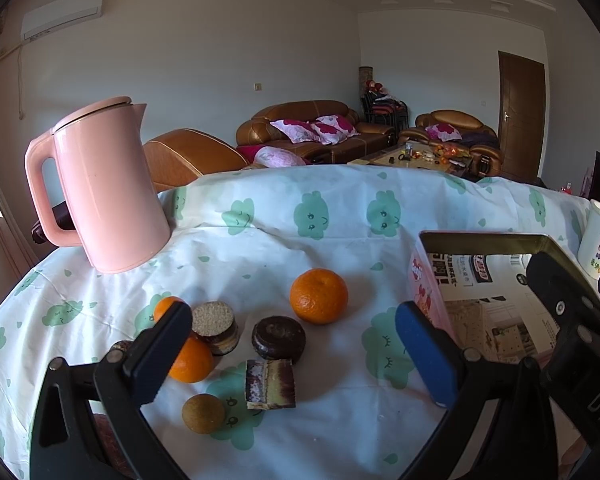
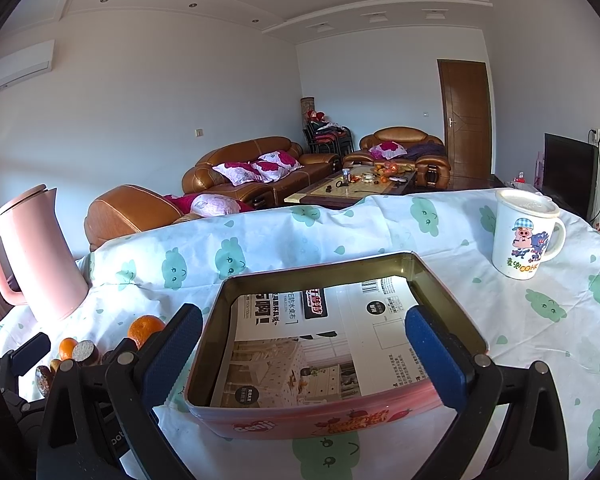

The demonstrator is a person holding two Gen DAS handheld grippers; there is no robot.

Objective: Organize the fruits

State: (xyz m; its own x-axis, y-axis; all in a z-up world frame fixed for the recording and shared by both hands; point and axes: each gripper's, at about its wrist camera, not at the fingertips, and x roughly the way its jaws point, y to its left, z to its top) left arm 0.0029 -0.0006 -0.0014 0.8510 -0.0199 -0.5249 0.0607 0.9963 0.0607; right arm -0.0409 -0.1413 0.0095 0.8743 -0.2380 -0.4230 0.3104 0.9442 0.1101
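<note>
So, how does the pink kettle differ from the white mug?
The pink kettle is plain and tall; the white mug is shorter and has a cartoon pig print. The pink kettle stands at the table's left side, the white mug at the right. Both are upright, with handles and lids.

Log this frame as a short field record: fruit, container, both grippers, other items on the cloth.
fruit: three oranges; one large orange lying free, two smaller oranges partly behind the left gripper's finger
container: pink tin, open, holds only a printed paper liner, no fruit
left gripper: open, empty, above the snack cluster
right gripper: open, empty, straddling the tin
snacks: round chocolate cake, layered cake slice, sesame-topped cake, brown ball
other: pink kettle, cartoon mug
surface: cloud-print tablecloth
</note>
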